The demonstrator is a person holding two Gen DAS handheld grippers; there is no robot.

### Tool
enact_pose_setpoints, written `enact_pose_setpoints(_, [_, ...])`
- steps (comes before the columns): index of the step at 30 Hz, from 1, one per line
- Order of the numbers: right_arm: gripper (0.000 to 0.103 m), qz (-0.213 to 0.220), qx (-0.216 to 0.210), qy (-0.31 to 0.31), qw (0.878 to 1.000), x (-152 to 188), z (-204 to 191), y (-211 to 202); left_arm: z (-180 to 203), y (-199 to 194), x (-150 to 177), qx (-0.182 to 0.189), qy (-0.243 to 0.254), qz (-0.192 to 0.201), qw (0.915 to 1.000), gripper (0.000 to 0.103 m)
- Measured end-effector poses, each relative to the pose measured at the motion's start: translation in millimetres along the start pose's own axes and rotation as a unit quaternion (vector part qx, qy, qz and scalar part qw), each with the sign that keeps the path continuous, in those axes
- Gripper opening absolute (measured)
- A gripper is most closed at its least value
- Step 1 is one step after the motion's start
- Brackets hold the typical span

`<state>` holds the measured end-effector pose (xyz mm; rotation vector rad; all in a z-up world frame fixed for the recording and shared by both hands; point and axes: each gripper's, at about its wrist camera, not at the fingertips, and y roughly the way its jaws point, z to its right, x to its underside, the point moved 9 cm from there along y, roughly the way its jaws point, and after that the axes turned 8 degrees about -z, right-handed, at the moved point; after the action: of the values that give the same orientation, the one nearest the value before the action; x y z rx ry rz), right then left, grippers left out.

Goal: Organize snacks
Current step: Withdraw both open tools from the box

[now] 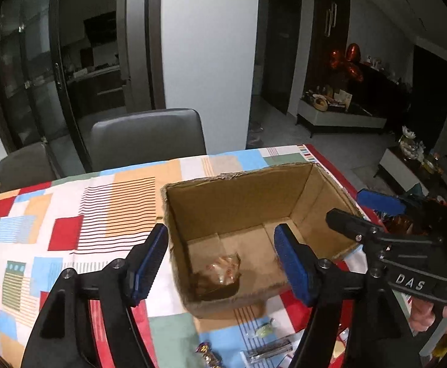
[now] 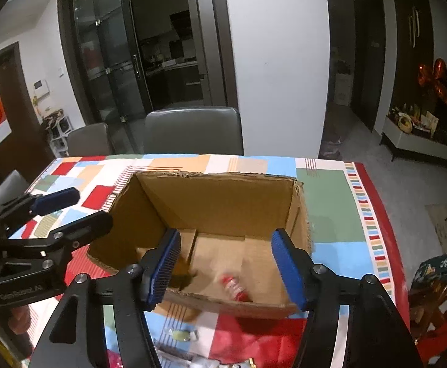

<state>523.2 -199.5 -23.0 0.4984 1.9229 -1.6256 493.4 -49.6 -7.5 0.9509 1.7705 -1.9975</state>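
Loose snacks (image 1: 263, 332) lie beneath your left gripper (image 1: 220, 263), jaws spread, empty; right gripper (image 2: 226, 263) likewise released. Beyond both jaws sits the cardboard box (image 1: 238, 190); lower, straddle one wrapper squarely.

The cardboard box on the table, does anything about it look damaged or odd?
Yes. The cardboard box has no top flaps, and its far rim is ragged and frayed, as if torn off. Otherwise it sits upright on the patterned tablecloth, with a clear snack packet and a red-wrapped snack inside.
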Motion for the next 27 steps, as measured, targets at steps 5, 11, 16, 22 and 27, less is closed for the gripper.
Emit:
enact_pose_setpoints(5, [0.063, 0.017, -0.004, -0.007, 1.0, 11, -6, -21, 2, -25, 13, -0.024, 0.02, 0.025, 0.9992, 0.072])
enact_pose_setpoints(11, [0.063, 0.025, -0.018, -0.017, 0.999, 31, -23, -46, 6, -57, 29, -0.029, 0.031, 0.046, 0.998, 0.074])
enact_pose_setpoints(16, [0.063, 0.04, -0.028, -0.019, 0.999, 52, -36, -66, 9, -82, 53, -0.042, 0.047, 0.066, 0.9959, 0.074])
enact_pose_setpoints(22, [0.063, 0.062, -0.031, -0.01, 0.998, 80, -43, -85, 17, -104, 84, -0.057, 0.07, 0.094, 0.9915, 0.074])
enact_pose_setpoints(27, [0.063, 0.072, -0.03, -0.008, 0.997, 105, -48, -92, 24, -110, 115, -0.063, 0.089, 0.106, 0.9883, 0.074])
